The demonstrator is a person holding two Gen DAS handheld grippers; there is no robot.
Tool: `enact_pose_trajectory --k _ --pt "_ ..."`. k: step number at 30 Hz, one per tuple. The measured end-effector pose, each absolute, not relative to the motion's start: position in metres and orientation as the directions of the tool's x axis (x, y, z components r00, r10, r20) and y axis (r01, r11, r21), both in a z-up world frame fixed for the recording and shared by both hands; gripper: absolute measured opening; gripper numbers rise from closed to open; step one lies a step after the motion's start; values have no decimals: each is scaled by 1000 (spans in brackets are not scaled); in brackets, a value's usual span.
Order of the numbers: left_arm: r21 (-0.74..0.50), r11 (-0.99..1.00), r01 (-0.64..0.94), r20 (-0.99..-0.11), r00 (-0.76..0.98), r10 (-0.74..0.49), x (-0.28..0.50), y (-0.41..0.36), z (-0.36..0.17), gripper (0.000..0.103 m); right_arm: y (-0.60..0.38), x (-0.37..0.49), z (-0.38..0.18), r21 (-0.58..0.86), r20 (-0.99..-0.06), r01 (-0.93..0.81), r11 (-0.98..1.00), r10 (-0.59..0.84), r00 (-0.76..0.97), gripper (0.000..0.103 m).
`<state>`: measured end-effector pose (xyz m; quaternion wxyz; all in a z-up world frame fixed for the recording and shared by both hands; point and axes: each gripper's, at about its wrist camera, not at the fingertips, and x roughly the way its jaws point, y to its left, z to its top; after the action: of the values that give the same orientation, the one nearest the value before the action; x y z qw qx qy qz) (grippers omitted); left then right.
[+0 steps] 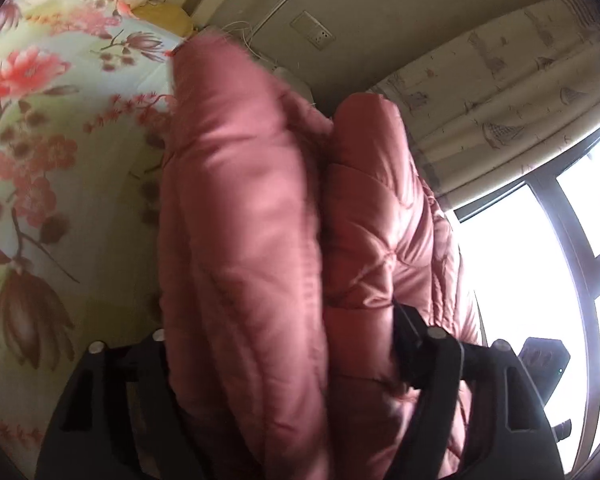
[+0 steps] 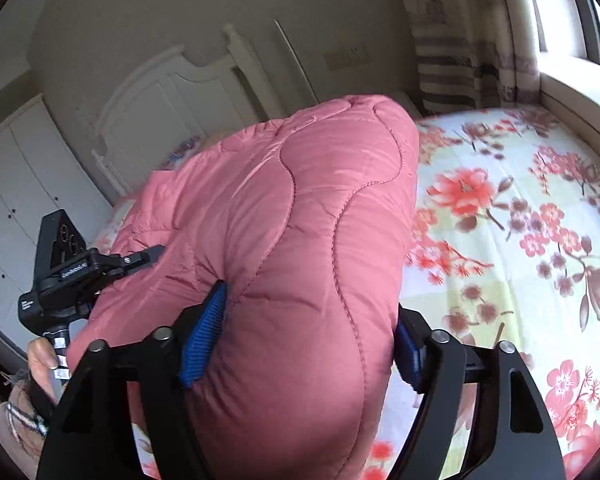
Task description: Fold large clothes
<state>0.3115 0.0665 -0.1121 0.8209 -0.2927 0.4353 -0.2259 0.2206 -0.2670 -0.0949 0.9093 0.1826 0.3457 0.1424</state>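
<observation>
In the left wrist view, the flowered bedsheet (image 1: 40,152) lies bare along the left, running far to a yellow cushion (image 1: 162,16) by the wall. The left gripper (image 1: 284,360) stands wide around two thick folds of the pink quilted jacket (image 1: 240,220), which fill the gap from finger to finger and rise toward the far wall; the pads press the padding at the right side, while the left pad is hidden. To the right hang a pale curtain (image 1: 500,92) and a bright window (image 1: 512,280). In the right wrist view, white cupboard doors (image 2: 28,184) stand at the left, and near them a hand (image 2: 40,360) grips the other tool's handle. The right gripper (image 2: 304,340) is clamped wide on a puffed fold of the jacket (image 2: 300,220) — its blue pads (image 2: 204,336) dent the padding. Right of the jacket's edge the sheet (image 2: 520,240) lies open up to the window ledge.
</observation>
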Motion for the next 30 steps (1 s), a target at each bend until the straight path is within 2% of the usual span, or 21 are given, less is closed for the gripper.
enact_pose_trajectory --k 1,2,4,6,8,11,13,16,19,21,23,26,29,30 --pt "-666 736 121 -589 521 -618 311 67 -113 80 -268 218 -94 432 -576 -126 893 381 723 79" --pt "-649 750 126 -599 522 -607 310 67 -112 81 -267 214 -89 414 -590 -108 904 357 724 85" --pt "-600 790 126 -628 538 -562 309 66 -105 88 -258 196 -70 335 -592 -70 940 267 760 88" --pt "-577 808 119 -641 547 -538 309 62 -98 92 -240 165 -42 253 -499 -78 964 199 843 88" --pt "-563 820 108 -649 556 -519 307 60 -95 95 -216 140 -25 210 -415 -170 963 245 876 88" --pt "-552 828 96 -654 566 -501 310 60 -86 95 -162 131 -32 63 -474 -234 970 235 848 87" --pt "-515 855 64 -654 615 -440 291 65 -71 93 -129 136 -51 -41 -515 -245 969 190 836 84" --pt "-424 905 33 -578 760 -299 263 72 -28 89 -96 140 -85 -217 -521 -206 954 66 851 85" --pt "-362 925 115 -499 814 -297 250 64 15 89 -94 144 -92 -249 -499 -189 950 41 865 85" --pt "-277 944 178 -489 820 -298 248 44 35 90 -94 143 -89 -254 -504 -184 949 32 863 85" --pt "-205 951 233 -530 790 -308 256 19 36 90 -87 134 -88 -263 -499 -178 948 24 866 85" --pt "-180 947 267 -635 704 -319 283 -6 14 90 -89 135 -91 -261 -495 -177 949 26 869 85" --pt "-119 960 254 -747 614 -255 302 -18 -41 92 -91 135 -90 -259 -498 -187 948 35 867 85" --pt "-118 961 251 -753 609 -251 303 -14 -55 97 -90 138 -89 -257 -498 -191 947 40 866 86"
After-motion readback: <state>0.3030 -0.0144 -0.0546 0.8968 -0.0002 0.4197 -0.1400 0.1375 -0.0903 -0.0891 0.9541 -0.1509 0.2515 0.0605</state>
